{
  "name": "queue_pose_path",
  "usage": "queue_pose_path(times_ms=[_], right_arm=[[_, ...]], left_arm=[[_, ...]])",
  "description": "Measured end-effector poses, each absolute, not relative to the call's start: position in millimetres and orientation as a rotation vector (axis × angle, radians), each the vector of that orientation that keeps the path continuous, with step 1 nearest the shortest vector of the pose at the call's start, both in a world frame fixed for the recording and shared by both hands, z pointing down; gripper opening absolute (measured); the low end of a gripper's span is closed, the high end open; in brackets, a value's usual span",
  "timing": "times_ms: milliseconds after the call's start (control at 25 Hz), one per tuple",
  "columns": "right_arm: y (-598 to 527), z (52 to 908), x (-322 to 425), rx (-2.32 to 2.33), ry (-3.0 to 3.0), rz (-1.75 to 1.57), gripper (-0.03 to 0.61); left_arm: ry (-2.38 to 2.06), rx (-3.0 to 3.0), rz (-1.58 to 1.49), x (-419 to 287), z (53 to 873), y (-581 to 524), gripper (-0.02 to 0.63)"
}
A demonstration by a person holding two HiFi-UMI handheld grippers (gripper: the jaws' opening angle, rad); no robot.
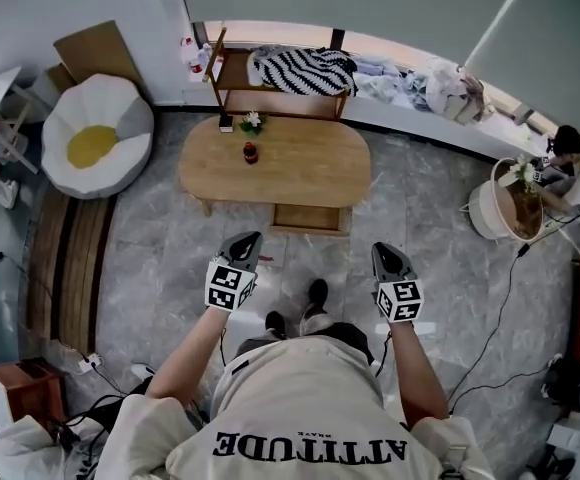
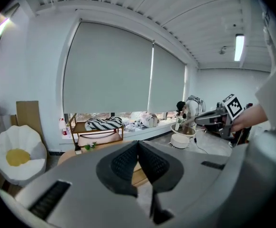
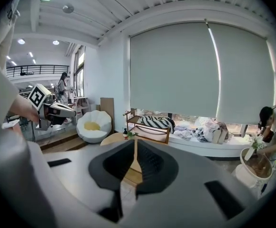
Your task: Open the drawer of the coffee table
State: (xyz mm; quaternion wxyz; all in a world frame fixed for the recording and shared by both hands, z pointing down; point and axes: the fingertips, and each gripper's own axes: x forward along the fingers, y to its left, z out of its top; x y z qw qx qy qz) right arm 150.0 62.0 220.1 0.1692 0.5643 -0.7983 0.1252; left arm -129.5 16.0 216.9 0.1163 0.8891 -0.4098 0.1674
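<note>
Light-brown wood for the coffee table (image 1: pixel 275 163), oval-topped, standing on grey marbled floor ahead of the wearer's shoes. Found its drawer (image 1: pixel 311 218) projecting from the near long side, right of centre. Noted on the top a small dark bottle (image 1: pixel 251 152) and, near the far edge, a little green plant (image 1: pixel 253 121).

Checked the left gripper (image 1: pixel 251 238): jaws closed together, nothing between them, held in the air short of the table and apart from the drawer. Checked the right gripper (image 1: pixel 380 250): jaws all but touching, only a thin slit, nothing held, also well short of the drawer front.

Beyond the table, by the window wall: a wooden shelf (image 1: pixel 232 80) bearing a black-and-white striped cloth (image 1: pixel 300 68). To the left: a white beanbag seat (image 1: pixel 95 133) with a yellow centre.
</note>
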Motion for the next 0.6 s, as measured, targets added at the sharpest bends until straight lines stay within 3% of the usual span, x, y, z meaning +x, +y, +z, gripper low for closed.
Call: queue_pose_path(times_ms=[600], right_arm=[[148,181,159,1.76,-2.276,0.366,0.034]], left_arm=[[-1.095,2.679,0.407,-120,172,89,0.02]])
